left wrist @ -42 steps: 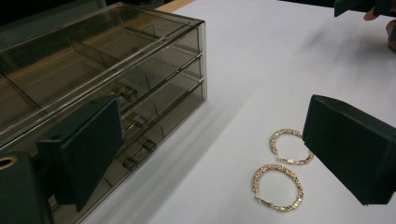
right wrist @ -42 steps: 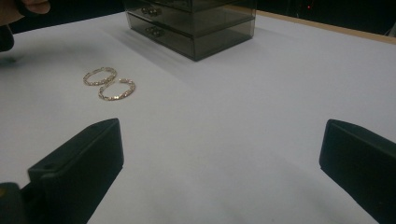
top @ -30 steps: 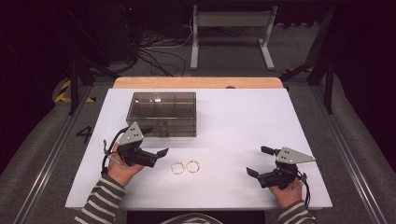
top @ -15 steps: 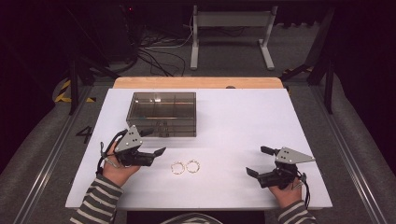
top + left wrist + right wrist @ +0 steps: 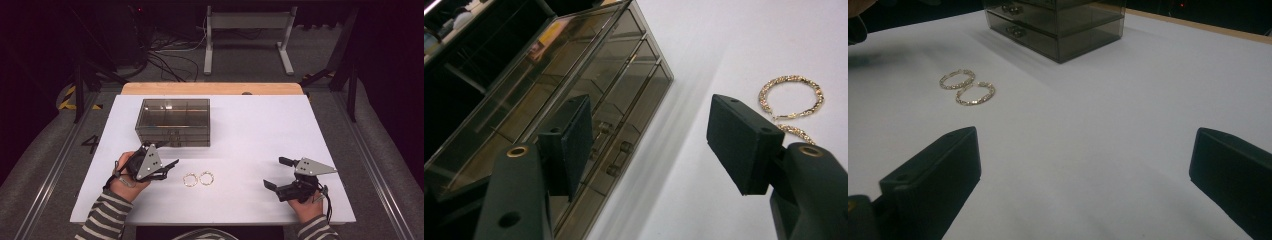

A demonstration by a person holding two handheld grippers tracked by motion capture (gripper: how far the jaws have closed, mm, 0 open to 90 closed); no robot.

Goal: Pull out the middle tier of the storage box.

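I am looking down on the white table [image 5: 250, 130], which is carrying everything under inspection. The smoked clear drawer box [image 5: 173, 122] is my landmark; it is standing on the far left part of the table, drawer knobs facing the person.

The left gripper [image 5: 171, 168] is sitting just in front of the box's near left corner, tipped on its side and pointing rightward toward the jewellery. Its jaws have just been closing, yet they are standing partly apart with nothing between them; in the left gripper view [image 5: 651, 150] the pads are framing bare table and the box front.

The right gripper [image 5: 276, 174] is resting well to the right of the box and nearer the person, jaws spread wide and gripping nothing, as the right gripper view [image 5: 1083, 165] confirms.

Two gold hoop earrings [image 5: 198, 179] are lying flat in front of the box, side by side, just beyond the left gripper's tips. I am judging them to be touching each other, though the resolution is leaving that uncertain. Neither gripper is contacting them.
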